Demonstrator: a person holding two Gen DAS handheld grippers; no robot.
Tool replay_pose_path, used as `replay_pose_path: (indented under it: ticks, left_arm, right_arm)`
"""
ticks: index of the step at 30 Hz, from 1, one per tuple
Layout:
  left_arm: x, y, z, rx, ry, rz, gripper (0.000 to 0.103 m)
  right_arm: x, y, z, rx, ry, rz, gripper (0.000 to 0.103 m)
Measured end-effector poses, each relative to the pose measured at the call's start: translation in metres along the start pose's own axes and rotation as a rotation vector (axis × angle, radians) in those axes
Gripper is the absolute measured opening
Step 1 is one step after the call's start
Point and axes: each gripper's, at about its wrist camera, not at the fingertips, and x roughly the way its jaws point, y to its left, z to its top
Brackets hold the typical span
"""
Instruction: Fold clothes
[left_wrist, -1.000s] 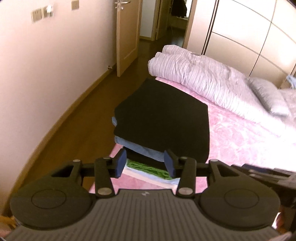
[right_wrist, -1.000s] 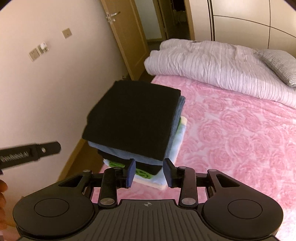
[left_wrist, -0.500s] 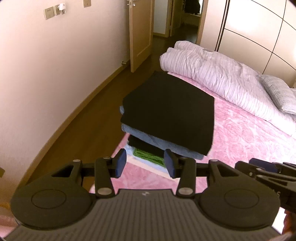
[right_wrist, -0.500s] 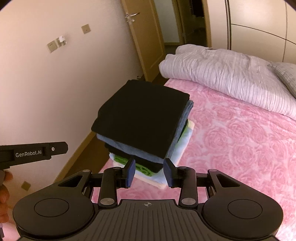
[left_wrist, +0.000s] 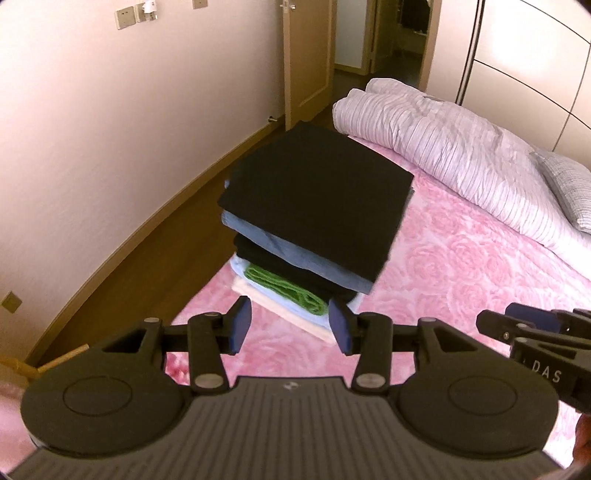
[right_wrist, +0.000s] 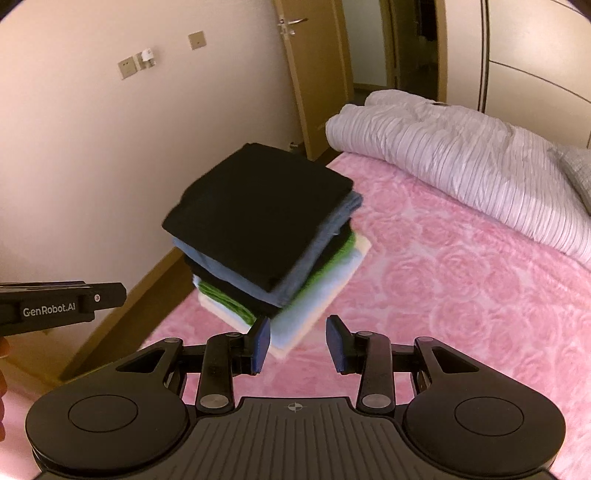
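I am looking at one stack of folded clothes (left_wrist: 314, 225) sitting at the corner of the pink bedspread (left_wrist: 461, 266), near the bed's edge by the wall. I am counting about six layers in it: a black piece (right_wrist: 258, 214) on top, a blue one (right_wrist: 236, 269) under it, another black, a green (left_wrist: 284, 288), a pale blue, and a cream one at the bottom; the lower layers are partly hidden, so the count is loose.

I am holding two tongs. My left gripper (left_wrist: 290, 330) is hanging just short of the stack with its blue pads apart and nothing between them. My right gripper (right_wrist: 300, 345) is doing likewise, pads apart and empty, its left pad overlapping the stack's bottom corner in view; I cannot tell whether it touches.

One rolled striped duvet (right_wrist: 461, 155) is lying across the far side of the bed, with one grey pillow (left_wrist: 569, 184) beside it. A wooden door (right_wrist: 314, 74) is standing open beyond.
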Motion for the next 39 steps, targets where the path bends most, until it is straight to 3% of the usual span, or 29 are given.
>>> replay_pose_path:
  ticks: [12,22,39]
  left_arm:
    - [-0.047,-0.093,-0.054,-0.174,-0.015,0.064,0.046]
    - [-0.074,-0.149,-0.092,-0.223,-0.002,0.139,0.044]
    - [-0.053,-0.186,-0.092,-0.351,0.05,0.253,0.044]
  right_arm:
    - [-0.039,-0.076,-0.021,-0.228,0.043,0.085,0.038]
    - [-0.054,-0.118,-0.037,-0.32,0.097,0.166,0.038]
    - [-0.018,-0.157,-0.019,-0.399,0.178,0.232,0.038]
